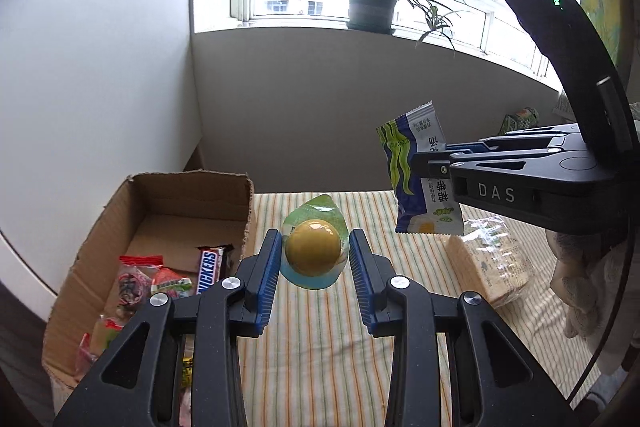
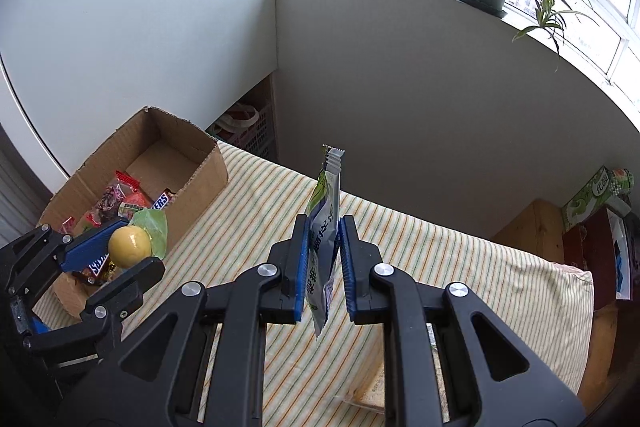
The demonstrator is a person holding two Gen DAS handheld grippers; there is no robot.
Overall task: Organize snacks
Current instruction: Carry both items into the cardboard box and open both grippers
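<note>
With the left gripper (image 1: 314, 259) clamped on a yellow jelly cup (image 1: 313, 251) and the right gripper (image 2: 324, 259) on a snack packet (image 2: 325, 223), both seem ready to be carried over the cardboard box (image 1: 120, 203) and released.

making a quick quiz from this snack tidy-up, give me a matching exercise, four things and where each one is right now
Things:
1. yellow jelly cup
2. blue and green snack packet
3. Snickers bar
4. cracker pack

Places:
A. inside the cardboard box
B. lying on the striped cloth
C. between the jaws of the left gripper
D. between the jaws of the right gripper

Pairs: 1-C, 2-D, 3-A, 4-B
</note>
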